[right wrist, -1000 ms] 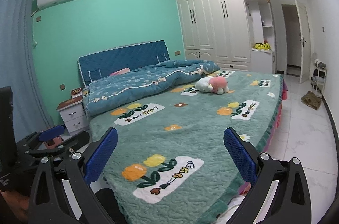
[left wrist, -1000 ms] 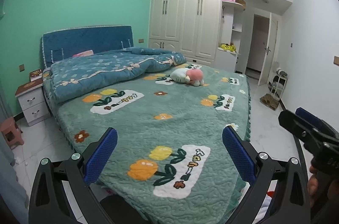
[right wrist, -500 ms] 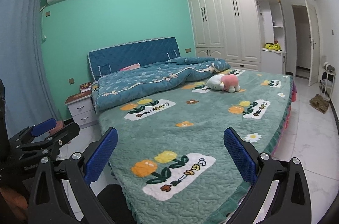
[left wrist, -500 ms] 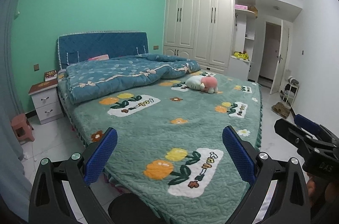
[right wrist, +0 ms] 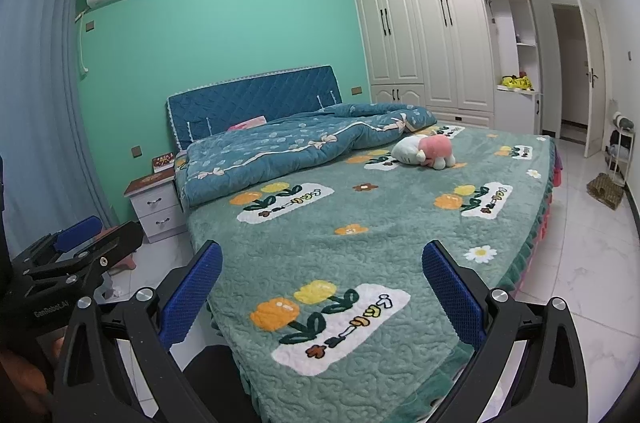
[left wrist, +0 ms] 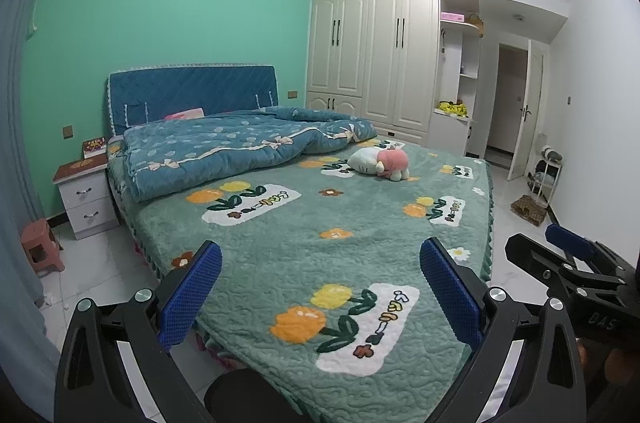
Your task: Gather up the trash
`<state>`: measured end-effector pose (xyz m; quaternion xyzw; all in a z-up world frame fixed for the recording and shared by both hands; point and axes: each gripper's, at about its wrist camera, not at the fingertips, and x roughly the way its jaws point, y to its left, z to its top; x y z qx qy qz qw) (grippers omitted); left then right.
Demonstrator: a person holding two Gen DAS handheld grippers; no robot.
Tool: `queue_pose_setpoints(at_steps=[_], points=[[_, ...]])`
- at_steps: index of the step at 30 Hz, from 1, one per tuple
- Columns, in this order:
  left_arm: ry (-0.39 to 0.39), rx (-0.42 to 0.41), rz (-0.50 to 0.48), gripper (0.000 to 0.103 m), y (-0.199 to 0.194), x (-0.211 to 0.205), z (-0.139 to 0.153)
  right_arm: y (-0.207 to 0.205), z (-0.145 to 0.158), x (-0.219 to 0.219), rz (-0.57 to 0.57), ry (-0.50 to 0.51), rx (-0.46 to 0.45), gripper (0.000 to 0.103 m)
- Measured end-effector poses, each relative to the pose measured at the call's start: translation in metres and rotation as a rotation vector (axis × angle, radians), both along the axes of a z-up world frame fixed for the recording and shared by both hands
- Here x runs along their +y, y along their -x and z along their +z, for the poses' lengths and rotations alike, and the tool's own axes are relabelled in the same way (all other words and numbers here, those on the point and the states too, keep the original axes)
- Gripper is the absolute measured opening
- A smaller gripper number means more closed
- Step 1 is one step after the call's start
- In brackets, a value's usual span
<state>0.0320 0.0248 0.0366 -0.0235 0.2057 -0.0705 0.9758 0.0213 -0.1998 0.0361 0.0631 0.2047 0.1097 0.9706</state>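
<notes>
Still searching: both grippers, left (left wrist: 320, 287) and right (right wrist: 322, 287), spread and empty; best to scan floor (right wrist: 592, 271) beside bed (right wrist: 360, 243) for scraps.

The bedspread (left wrist: 304, 247) is grey-green with orange and yellow flowers on white patches. The quilt (left wrist: 224, 147) is dark blue with pale leaves. The wall (left wrist: 192, 15) is mint green, the wardrobe (left wrist: 376, 47) cream.
</notes>
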Motion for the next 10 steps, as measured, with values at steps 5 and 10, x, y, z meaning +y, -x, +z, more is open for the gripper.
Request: queue_pose_setpoints(at_steps=[5, 10], points=[[0.006, -0.005, 0.006, 0.098, 0.0007, 0.0011, 0.0012, -0.0016, -0.001, 0.0003, 0.001, -0.002, 0.008, 0.098], [0.0, 0.004, 0.011, 0.098, -0.0007, 0.0002, 0.0, -0.0015, -0.0018, -0.0004, 0.0, -0.003, 0.009, 0.098]])
